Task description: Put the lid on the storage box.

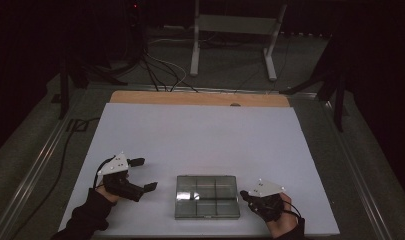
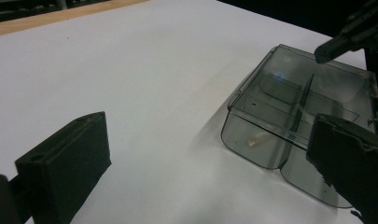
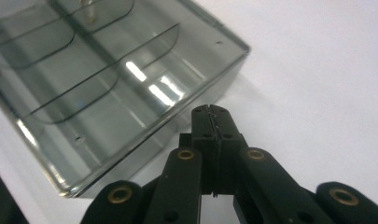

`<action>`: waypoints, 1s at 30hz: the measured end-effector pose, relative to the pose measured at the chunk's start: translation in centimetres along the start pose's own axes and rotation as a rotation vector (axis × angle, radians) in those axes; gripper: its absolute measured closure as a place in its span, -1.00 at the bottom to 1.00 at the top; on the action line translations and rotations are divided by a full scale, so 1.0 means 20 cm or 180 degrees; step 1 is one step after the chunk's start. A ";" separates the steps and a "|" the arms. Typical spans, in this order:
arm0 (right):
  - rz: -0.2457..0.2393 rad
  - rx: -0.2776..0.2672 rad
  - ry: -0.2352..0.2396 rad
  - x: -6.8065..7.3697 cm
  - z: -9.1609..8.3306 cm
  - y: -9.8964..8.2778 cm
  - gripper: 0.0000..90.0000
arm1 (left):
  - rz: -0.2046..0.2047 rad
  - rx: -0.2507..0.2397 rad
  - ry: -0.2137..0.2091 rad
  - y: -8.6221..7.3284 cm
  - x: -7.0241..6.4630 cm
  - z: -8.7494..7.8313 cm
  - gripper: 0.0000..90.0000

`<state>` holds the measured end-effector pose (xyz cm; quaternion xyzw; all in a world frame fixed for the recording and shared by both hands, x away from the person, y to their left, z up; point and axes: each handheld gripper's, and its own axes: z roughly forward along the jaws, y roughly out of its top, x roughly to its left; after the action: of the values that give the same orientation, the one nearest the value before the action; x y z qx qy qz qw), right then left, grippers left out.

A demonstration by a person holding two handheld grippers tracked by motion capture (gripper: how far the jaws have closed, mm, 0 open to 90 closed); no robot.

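A shallow, smoky-clear plastic organiser box (image 1: 207, 196) with divided compartments lies closed near the front of the white sheet. My left gripper (image 1: 144, 174) sits to its left, jaws wide open and empty, pointing toward the box (image 2: 298, 121). Through the box's side wall a small pale item (image 2: 255, 139) is visible. My right gripper (image 1: 245, 194) rests just right of the box, jaws pressed together with nothing between them (image 3: 210, 113), tips beside the box's corner (image 3: 107, 93). The right gripper's tip (image 2: 324, 51) also appears beyond the box in the left gripper view.
A white sheet (image 1: 200, 135) covers the wooden table (image 1: 200, 97). Behind the table stand a metal frame (image 1: 235, 35) and loose cables (image 1: 160, 70) on the floor. Dark stands flank the table on both sides.
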<state>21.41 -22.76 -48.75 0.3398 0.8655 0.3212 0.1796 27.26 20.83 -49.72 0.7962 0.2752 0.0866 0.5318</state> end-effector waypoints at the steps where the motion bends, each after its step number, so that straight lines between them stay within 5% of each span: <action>1: 0.0039 -0.0037 0.0021 -0.01 0.00 0.00 1.00 | -0.0008 -0.0006 -0.0005 0.00 0.00 0.00 -0.98; 9: 0.0192 -0.0333 0.0240 -0.08 -0.02 0.00 0.79 | -0.0052 -0.0037 0.0010 0.01 0.01 0.00 -0.98; 17: 0.0447 -0.0698 0.0433 -0.14 -0.06 -0.01 0.06 | -0.0031 -0.0019 -0.0014 0.02 0.00 0.01 -0.98; 19: 0.0502 -0.0788 0.0453 -0.15 -0.07 -0.01 -0.34 | -0.0032 -0.0032 -0.0018 0.02 0.00 0.01 -0.98; 22: 0.0582 -0.0921 0.0558 -0.17 -0.08 -0.02 -0.68 | -0.0028 -0.0038 -0.0023 0.02 0.00 0.01 -0.98; 27: 0.0551 -0.0970 0.0694 -0.20 -0.09 -0.04 -0.95 | -0.0039 -0.0043 -0.0027 0.01 0.01 0.00 -0.98; 30: 0.0578 -0.0953 0.0680 -0.22 -0.09 -0.07 -0.95 | -0.0037 -0.0044 -0.0028 0.00 0.00 -0.01 -0.98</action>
<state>23.00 -27.45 -47.97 0.3500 0.7880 0.4954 0.1055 27.30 20.99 -49.59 0.7913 0.2769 0.0819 0.5389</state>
